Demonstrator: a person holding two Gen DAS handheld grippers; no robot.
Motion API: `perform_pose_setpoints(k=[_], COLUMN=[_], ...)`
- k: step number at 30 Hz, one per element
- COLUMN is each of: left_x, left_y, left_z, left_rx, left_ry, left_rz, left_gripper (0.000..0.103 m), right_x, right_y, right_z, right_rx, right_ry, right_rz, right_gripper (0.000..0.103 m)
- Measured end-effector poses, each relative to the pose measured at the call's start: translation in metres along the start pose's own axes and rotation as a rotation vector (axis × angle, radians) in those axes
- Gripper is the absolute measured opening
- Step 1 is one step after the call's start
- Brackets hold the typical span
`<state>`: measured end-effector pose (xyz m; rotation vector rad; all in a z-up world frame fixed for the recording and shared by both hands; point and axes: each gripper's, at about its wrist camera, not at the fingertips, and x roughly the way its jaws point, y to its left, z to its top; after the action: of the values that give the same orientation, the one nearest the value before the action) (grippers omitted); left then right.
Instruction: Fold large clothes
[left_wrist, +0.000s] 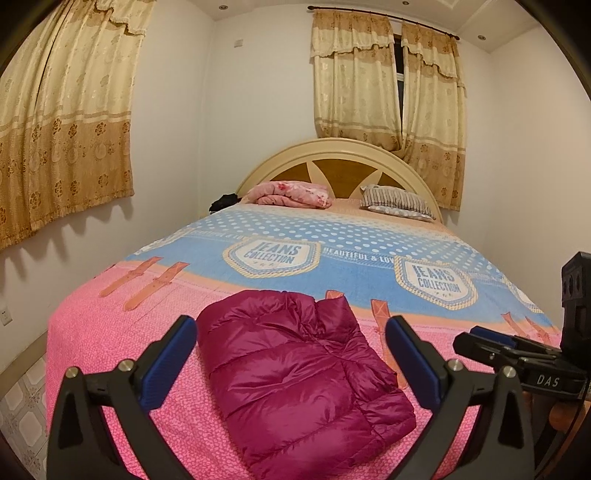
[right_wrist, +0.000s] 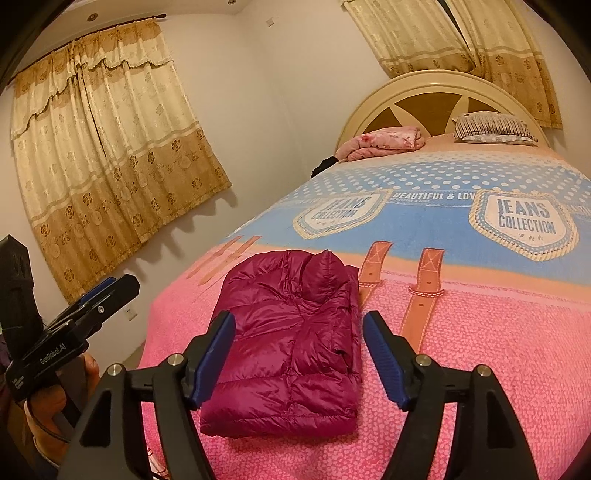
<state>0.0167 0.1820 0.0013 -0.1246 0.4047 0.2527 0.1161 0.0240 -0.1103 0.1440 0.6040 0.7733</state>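
Observation:
A magenta puffer jacket (left_wrist: 299, 373) lies folded into a compact rectangle on the pink near end of the bed; it also shows in the right wrist view (right_wrist: 291, 343). My left gripper (left_wrist: 291, 332) is open and empty, hovering above the jacket's near side. My right gripper (right_wrist: 299, 328) is open and empty, also held above the jacket. The right gripper shows at the right edge of the left wrist view (left_wrist: 491, 339), and the left gripper at the left edge of the right wrist view (right_wrist: 110, 288).
The bed (left_wrist: 369, 236) has a pink and blue printed cover. A folded pink blanket (left_wrist: 291, 194) and a striped pillow (left_wrist: 397, 201) lie by the headboard (left_wrist: 340, 155). A dark item (left_wrist: 223, 201) sits at the far left corner. Curtains (left_wrist: 66, 129) hang on the walls.

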Motion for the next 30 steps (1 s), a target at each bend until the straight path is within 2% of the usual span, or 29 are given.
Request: perform_pose_setpoints(k=[20,27,30], left_x=[0.0001,0.0008,0.0009], left_y=[-0.0053,-0.0075,-0.0081], left_z=[-0.0010,0.0005,0.0011], left_rx=[0.017,0.032,0.042], left_ry=[0.007,0.006,0.015], left_rz=[0.000,0.022,0.002], left_gripper=[0.103,0.103,0.103], right_x=[-0.0058,-0.0064,-0.0066], right_y=[-0.0033,-0.0038,-0.0041], right_z=[-0.0035,-0.0042,-0.0035], right_rx=[0.009,0.012,0.013], right_ry=[-0.007,-0.012,-0.017], right_rz=[-0.003,-0.006,-0.008], right_gripper=[0.074,0.074,0.074])
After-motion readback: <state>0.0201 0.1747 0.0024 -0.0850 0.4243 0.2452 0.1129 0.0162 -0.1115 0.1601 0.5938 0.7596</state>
